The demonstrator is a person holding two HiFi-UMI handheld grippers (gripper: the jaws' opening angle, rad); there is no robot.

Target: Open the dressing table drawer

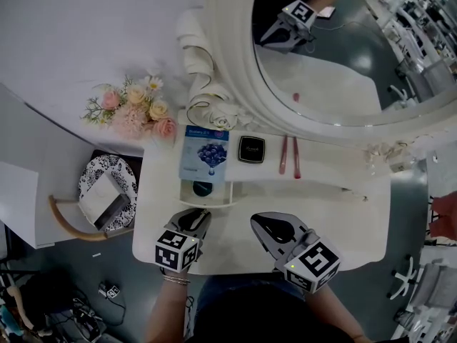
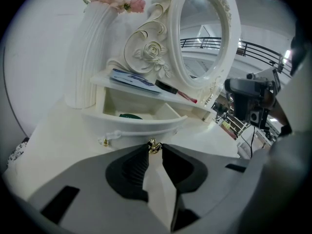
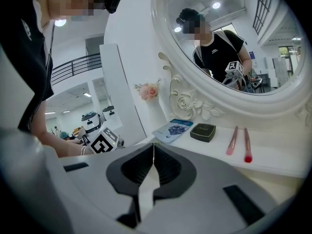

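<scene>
- While the drawer [image 1: 211,202] of the dressing table [image 1: 357,206] stands part-way out beneath the shelf [image 1: 332,164], the head view shows the left claw [image 1: 197,215] right at its curved front. The claw is low and aimed at the front, which suits a straight pull toward the person. A dark round thing [image 1: 203,189] lies inside the opened drawer. The right claw [image 1: 258,222] hangs over the bare surface [image 1: 235,252] beside it and touches nothing, so I judge it is parked clear of the drawer's path. On the shelf, a blue packet [image 1: 205,151], a black compact [image 1: 251,149] and two pink sticks [image 1: 289,156] lie flat, above the drawer and out of its way.
- In the left gripper view, the jaws are pinched on a small gold knob [image 2: 154,146] on the drawer front, narrow around it, with the knob's head showing just past the tips. The front is otherwise smooth, so the knob is the natural purchase for pulling. A second gold fitting [image 2: 104,141] sits further left on the front, untouched. The drawer's inside is plainly open to view, so the task looks well along. How much travel is left I cannot tell.
- In the right gripper view, the jaws meet tip to tip with nothing between them. They point toward the shelf and the oval mirror [image 3: 229,57], well apart from the drawer. This hand seems idle, since one grip on the knob is enough for so light a drawer.
</scene>
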